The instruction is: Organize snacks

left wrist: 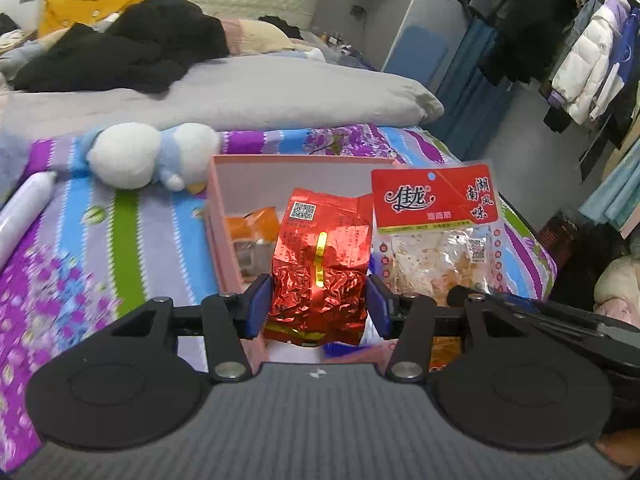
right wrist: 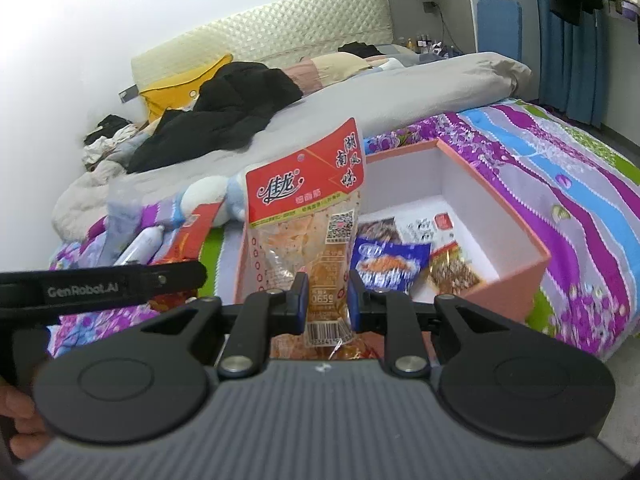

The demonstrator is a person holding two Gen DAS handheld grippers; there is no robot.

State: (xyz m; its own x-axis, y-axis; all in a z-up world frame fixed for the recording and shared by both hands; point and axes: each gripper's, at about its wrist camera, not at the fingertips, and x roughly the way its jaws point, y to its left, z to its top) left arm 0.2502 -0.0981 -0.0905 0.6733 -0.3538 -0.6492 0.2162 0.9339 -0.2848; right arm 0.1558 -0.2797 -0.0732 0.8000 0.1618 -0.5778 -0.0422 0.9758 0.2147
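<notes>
Right wrist view — snack pouch (right wrist: 308, 216) bottom hidden behind tool (right wrist: 327, 300).

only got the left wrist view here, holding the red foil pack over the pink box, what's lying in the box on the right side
Observer: In the right wrist view, a blue snack packet lies on the box floor, near its front.
Operator: anything beside it
Observer: Yes, a small clear packet with brown contents lies just right of the blue one.
Operator: is the far right corner free
Observer: The white floor there looks bare; a flat printed packet lies behind the two.
Operator: and the right gripper's pack, how is it gripped
Observer: The right gripper pinches the red-topped clear pack near its bottom edge, so it stands upright.
</notes>
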